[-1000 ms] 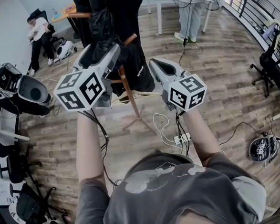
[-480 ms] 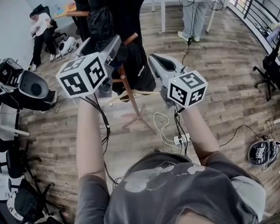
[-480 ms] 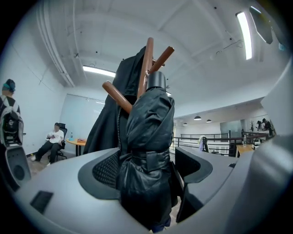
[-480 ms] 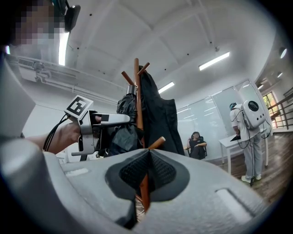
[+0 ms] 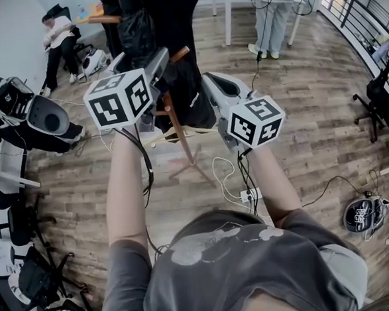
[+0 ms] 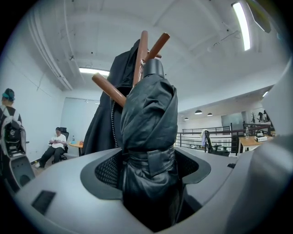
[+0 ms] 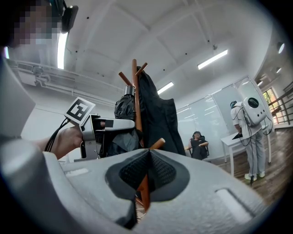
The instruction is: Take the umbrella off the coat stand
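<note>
A folded black umbrella [image 5: 136, 32] hangs from a peg of the wooden coat stand [image 5: 180, 136], next to a black coat [image 5: 179, 26]. My left gripper [image 5: 138, 61] reaches level to it. In the left gripper view the strapped umbrella [image 6: 149, 137] stands between the wide jaws of that gripper [image 6: 146, 164], which have just been closing; its fabric fills most of the gap. The right gripper [image 5: 209, 84] hovers right of the pole by the coat. Its pads [image 7: 149, 153] meet, holding nothing, and the pole [image 7: 134, 91] shows beyond them. The left gripper [image 7: 110, 130] also shows there.
A seated person [image 5: 57, 41] is at the back left and another stands by a white table [image 5: 264, 13]. A power strip with cables [image 5: 249, 194] lies on the wood floor behind the stand's feet. Office chairs [image 5: 24, 290] crowd the left; a bag [image 5: 364, 209] lies right.
My left gripper has moved right and forward, closer round the umbrella. The right gripper has barely shifted.
</note>
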The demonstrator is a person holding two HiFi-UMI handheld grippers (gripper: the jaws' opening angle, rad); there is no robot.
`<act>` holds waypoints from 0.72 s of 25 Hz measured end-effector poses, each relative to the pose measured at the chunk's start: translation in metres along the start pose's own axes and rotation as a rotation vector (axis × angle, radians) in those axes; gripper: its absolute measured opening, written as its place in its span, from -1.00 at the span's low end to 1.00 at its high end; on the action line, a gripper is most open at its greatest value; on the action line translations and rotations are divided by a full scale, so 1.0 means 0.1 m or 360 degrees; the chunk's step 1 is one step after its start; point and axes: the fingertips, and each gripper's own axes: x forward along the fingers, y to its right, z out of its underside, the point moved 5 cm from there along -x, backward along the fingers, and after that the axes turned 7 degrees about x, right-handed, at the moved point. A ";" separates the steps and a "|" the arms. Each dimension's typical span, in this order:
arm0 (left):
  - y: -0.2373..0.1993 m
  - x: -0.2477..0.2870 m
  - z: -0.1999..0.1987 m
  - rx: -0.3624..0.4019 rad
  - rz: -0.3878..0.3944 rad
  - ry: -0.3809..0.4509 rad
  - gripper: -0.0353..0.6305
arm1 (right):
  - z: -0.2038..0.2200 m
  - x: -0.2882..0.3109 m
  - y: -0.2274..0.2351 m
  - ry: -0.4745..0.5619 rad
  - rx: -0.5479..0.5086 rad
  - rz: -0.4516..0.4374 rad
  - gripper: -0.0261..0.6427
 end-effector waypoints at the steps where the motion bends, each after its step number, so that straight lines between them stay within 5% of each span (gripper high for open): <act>1: 0.01 0.01 0.00 0.0016 0.0013 -0.0016 0.17 | 0.00 0.01 0.02 0.0001 0.0005 0.0001 -0.93; 7: 0.03 0.03 -0.02 0.0067 0.0078 -0.0053 -0.01 | 0.01 0.06 0.06 0.0005 0.0024 -0.0008 -0.93; 18: 0.07 -0.11 -0.08 0.0074 0.0113 0.0031 -0.07 | 0.03 0.09 0.05 -0.0016 0.0023 -0.0040 -0.93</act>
